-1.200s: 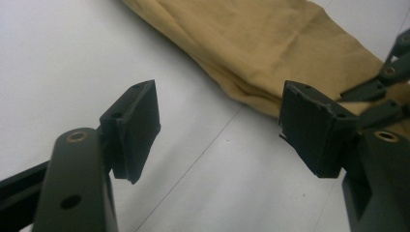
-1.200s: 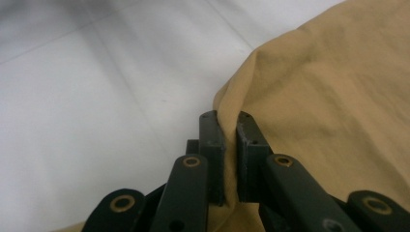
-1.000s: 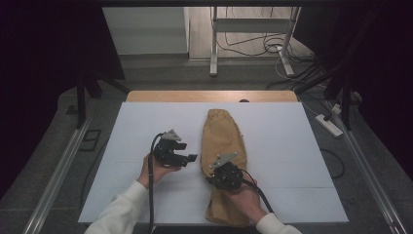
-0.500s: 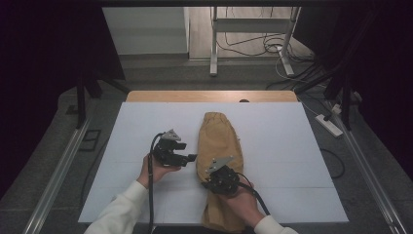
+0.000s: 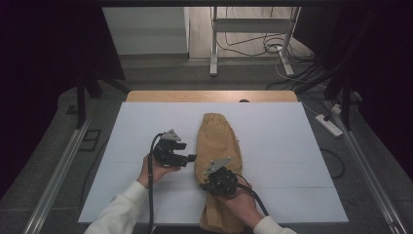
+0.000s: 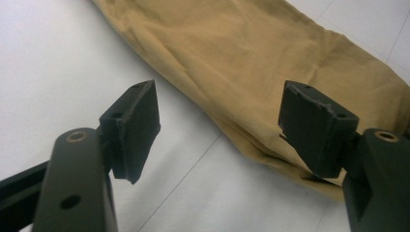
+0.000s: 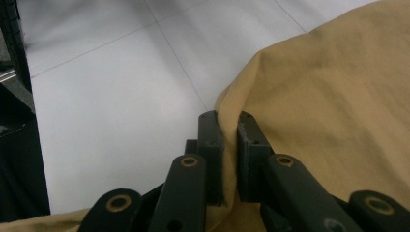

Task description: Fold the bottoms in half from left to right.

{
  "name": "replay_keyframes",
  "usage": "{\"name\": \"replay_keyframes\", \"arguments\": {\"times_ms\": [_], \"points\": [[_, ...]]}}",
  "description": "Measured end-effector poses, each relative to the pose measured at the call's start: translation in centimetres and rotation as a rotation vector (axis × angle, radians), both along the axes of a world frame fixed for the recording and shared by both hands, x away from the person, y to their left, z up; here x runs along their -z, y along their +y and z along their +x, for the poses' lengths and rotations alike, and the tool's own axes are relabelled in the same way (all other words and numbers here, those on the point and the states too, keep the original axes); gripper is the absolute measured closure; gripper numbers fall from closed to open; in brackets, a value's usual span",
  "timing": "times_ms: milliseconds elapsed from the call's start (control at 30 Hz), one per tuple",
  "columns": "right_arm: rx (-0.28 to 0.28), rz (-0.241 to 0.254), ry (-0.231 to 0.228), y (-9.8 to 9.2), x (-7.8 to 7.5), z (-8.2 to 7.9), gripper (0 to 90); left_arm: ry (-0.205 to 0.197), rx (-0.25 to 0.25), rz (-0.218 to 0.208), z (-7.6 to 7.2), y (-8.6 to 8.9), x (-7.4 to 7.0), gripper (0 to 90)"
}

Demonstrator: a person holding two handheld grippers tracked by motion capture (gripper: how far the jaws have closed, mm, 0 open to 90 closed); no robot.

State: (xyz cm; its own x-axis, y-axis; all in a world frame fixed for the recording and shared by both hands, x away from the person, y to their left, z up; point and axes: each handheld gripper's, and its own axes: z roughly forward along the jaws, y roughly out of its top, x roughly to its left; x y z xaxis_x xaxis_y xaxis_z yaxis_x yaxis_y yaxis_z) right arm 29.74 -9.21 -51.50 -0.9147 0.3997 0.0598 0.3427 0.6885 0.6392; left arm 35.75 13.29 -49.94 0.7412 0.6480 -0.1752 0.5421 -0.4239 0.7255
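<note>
Tan cloth bag [image 5: 216, 146] lies lengthwise down the middle of the white table [image 5: 292, 146], its near end at the front edge. Right gripper [image 7: 228, 145] has its jaws pinched on a fold of the fabric. Left gripper [image 6: 217, 130] sits just beside the bag's left edge, jaws wide apart, holding nothing.

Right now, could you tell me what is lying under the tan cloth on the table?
The tan cloth lies on the white table surface, which shows all around it. Whatever sits beneath the fabric is covered. The right gripper pinches its edge.
</note>
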Motion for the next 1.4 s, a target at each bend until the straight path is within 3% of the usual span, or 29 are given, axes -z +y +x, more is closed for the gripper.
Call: {"name": "replay_keyframes", "arguments": {"times_ms": [200, 367, 500, 600, 833, 1400], "points": [[0.001, -0.001, -0.001, 0.0, 0.0, 0.0, 80.6, -0.003, 0.004, -0.001, 0.0, 0.0, 0.0, 30.4], [0.012, 0.055, -0.028, -0.3, -0.6, -0.2, 58.2, -0.007, 0.000, -0.002, 0.0, 0.0, -0.1, 30.3], [0.057, 0.131, -0.045, -1.3, -1.8, 0.0, 47.8, -0.006, -0.003, -0.003, 0.0, 0.2, -0.1, 30.3], [0.081, 0.152, -0.047, -2.2, -2.4, 0.4, 45.4, -0.004, -0.003, -0.002, 0.0, 0.2, -0.1, 30.3], [0.122, 0.146, -0.054, -3.4, -2.5, 1.4, 40.1, -0.004, -0.001, 0.001, 0.0, 0.1, -0.1, 29.9], [0.179, 0.160, -0.046, -5.2, -2.3, 2.7, 38.7, -0.005, 0.003, 0.000, -0.1, 0.0, 0.0, 29.7]]}}
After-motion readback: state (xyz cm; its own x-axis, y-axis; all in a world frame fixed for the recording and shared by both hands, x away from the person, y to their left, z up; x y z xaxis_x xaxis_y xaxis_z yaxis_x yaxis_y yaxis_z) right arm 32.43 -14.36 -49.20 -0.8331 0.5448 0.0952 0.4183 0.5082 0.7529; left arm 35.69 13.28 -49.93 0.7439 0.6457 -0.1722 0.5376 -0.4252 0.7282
